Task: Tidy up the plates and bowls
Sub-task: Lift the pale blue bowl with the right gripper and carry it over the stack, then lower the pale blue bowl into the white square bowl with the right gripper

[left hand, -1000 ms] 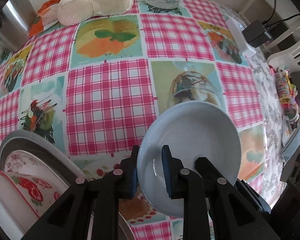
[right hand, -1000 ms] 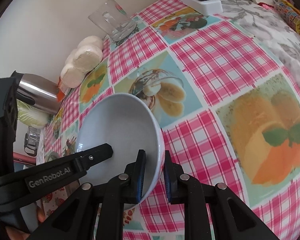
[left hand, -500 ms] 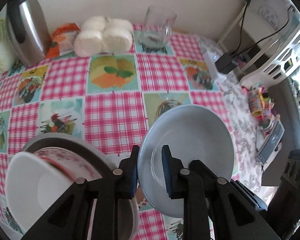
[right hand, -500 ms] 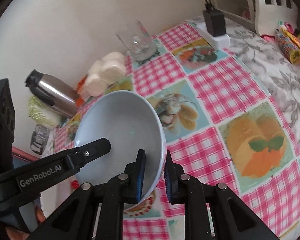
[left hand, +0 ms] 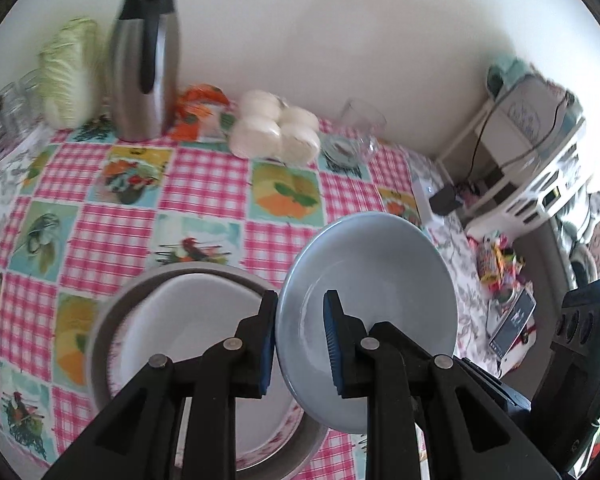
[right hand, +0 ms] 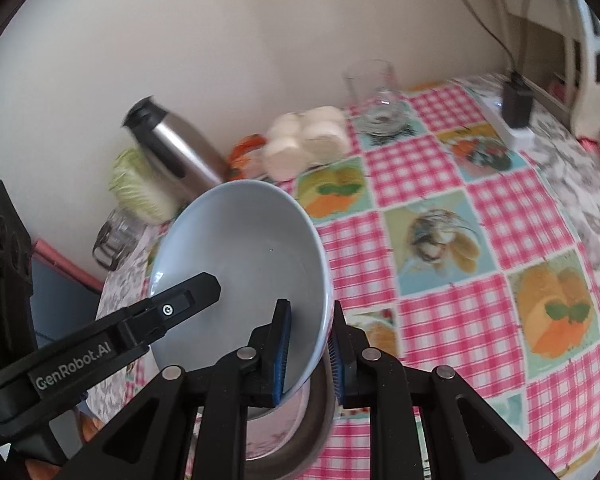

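Observation:
A pale blue bowl (left hand: 380, 276) hangs tilted above the checked tablecloth, held on two sides. My left gripper (left hand: 300, 320) is shut on its left rim, one pad inside and one outside. My right gripper (right hand: 310, 340) is shut on the opposite rim of the same blue bowl (right hand: 240, 252); the left gripper's finger (right hand: 180, 304) crosses in front of the bowl in that view. Just below and left of the bowl stands a stack: a grey plate (left hand: 100, 320) carrying a floral-rimmed plate and a white bowl (left hand: 196, 316). The stack's edge (right hand: 320, 408) shows under the right gripper.
Along the wall stand a steel jug (left hand: 144, 60), a cabbage (left hand: 68, 72), a bag of white buns (left hand: 276, 128) and an empty glass (left hand: 360, 128). A power strip with an adapter (right hand: 516, 108) lies at the table's far right. A phone (left hand: 512, 320) and sweets (left hand: 496, 264) lie near the right edge.
Both grippers have risen with the blue bowl and tipped up, so the wall and jug now show. The plate stack has come in under the bowl's left side.

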A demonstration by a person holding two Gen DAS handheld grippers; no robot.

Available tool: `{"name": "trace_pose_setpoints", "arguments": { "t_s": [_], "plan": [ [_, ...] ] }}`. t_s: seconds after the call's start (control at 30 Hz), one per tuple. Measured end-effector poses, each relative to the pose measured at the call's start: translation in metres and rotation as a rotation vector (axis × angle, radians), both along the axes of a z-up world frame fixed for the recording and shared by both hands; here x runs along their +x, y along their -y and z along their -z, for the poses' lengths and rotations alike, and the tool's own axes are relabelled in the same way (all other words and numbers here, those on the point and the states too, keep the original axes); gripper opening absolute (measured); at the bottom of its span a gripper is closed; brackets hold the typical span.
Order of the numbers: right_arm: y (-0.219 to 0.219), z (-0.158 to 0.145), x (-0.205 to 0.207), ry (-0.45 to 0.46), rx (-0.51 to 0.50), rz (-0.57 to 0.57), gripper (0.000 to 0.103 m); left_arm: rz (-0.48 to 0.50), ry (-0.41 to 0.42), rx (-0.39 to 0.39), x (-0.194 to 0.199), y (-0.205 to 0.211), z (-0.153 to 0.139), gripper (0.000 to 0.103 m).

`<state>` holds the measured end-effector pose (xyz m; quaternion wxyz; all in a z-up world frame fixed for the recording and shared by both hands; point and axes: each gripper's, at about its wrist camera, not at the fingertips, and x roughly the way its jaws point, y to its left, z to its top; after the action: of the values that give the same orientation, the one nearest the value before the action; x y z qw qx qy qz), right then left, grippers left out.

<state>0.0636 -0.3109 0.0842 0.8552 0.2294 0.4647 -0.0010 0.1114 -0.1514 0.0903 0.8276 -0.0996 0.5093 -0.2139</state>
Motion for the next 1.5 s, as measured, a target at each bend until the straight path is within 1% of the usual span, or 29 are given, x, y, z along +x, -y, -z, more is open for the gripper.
{"name": "trace_pose_setpoints", "arguments": {
  "t_s": [0.17, 0.3, 0.4, 0.57, 0.7, 0.9, 1.13, 1.3, 1.5],
  "plan": [
    [-0.037, -0.014, 0.002, 0.029, -0.040, -0.069, 0.021, -0.057, 0.035, -0.048, -0.006, -0.039, -0.007, 0.023],
    [-0.060, -0.019, 0.004, 0.043, -0.060, -0.113, 0.021, -0.093, 0.048, -0.080, -0.013, -0.063, -0.006, 0.023],
    [-0.076, -0.020, 0.005, 0.041, -0.070, -0.143, 0.021, -0.116, 0.046, -0.103, -0.016, -0.078, -0.002, 0.023],
    [-0.096, -0.017, 0.007, 0.029, -0.115, -0.172, 0.021, -0.144, 0.025, -0.155, -0.017, -0.096, 0.009, 0.023],
    [-0.100, -0.015, 0.007, 0.018, -0.132, -0.177, 0.022, -0.144, 0.016, -0.171, -0.018, -0.097, 0.014, 0.023],
    [-0.101, -0.009, 0.009, -0.004, -0.168, -0.172, 0.023, -0.136, -0.003, -0.174, -0.019, -0.095, 0.021, 0.023],
    [-0.104, -0.002, 0.011, -0.021, -0.201, -0.180, 0.025, -0.151, -0.007, -0.179, -0.017, -0.096, 0.026, 0.023],
    [-0.107, 0.003, 0.014, -0.039, -0.248, -0.176, 0.025, -0.170, 0.001, -0.172, -0.016, -0.098, 0.027, 0.022],
    [-0.108, 0.009, 0.016, -0.054, -0.261, -0.179, 0.026, -0.184, -0.001, -0.152, -0.015, -0.098, 0.030, 0.020]
  ]
}}
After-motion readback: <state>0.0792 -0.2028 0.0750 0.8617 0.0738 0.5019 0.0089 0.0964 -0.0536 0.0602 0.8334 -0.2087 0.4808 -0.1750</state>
